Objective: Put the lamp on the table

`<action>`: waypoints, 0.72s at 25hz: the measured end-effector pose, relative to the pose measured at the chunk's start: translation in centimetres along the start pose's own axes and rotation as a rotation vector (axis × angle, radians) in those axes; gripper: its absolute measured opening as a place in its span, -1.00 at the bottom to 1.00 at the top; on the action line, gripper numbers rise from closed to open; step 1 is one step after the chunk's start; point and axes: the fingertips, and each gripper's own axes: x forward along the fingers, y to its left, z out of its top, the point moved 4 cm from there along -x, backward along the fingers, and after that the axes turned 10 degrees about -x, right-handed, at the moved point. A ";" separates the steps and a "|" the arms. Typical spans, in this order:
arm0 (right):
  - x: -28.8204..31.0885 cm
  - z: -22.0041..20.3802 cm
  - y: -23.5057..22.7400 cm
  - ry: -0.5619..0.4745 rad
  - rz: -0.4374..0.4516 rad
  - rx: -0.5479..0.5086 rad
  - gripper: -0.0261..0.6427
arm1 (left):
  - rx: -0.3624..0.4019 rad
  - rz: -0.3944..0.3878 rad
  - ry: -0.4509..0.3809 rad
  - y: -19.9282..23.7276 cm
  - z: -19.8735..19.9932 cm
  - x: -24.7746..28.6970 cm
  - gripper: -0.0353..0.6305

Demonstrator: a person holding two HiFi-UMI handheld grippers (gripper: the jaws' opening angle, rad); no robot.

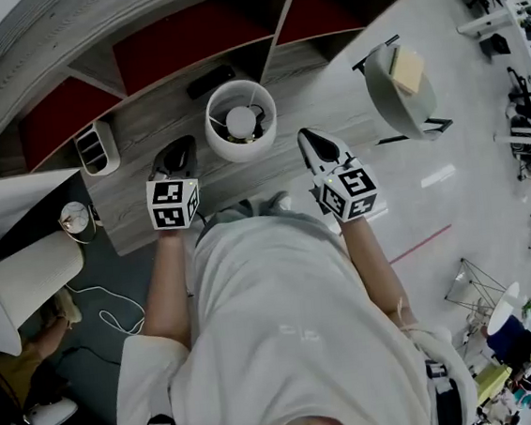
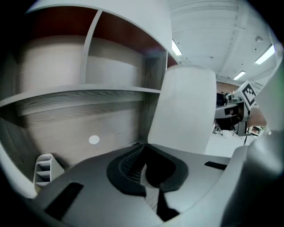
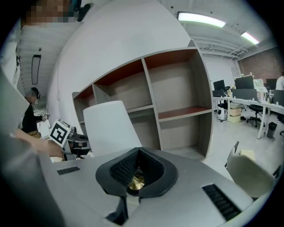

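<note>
The lamp (image 1: 242, 122) stands mid-table (image 1: 157, 119), well in from either end, between the two grippers. The left gripper (image 1: 178, 150) has its tongs pressed together; the right gripper (image 1: 308, 138) pinches a small brass piece (image 3: 135, 181).

This is an open-plan office. To the right of the right gripper (image 3: 138, 150), far across a pale polished floor (image 3: 219, 150), stand rows of desks (image 3: 231, 104) with dark monitors (image 3: 244, 83) and wheeled office chairs (image 3: 256, 111). Strip lights (image 3: 199, 18) run overhead. Straight ahead of the jaws rises a large grey shelving unit (image 3: 177, 88) with red-backed bays.
</note>
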 end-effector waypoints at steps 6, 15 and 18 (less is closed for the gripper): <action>-0.3 2.6 0.4 -0.057 0.020 -0.022 -0.83 | -0.009 -0.036 -0.110 -1.5 3.6 -2.5 -0.85; -2.0 6.7 1.0 -0.139 0.050 -0.072 -0.83 | 0.002 -0.059 -0.211 -3.4 7.5 -5.0 -0.85; -2.5 7.5 0.9 -0.150 0.056 -0.085 -0.83 | -0.003 -0.070 -0.233 -4.0 8.4 -5.4 -0.85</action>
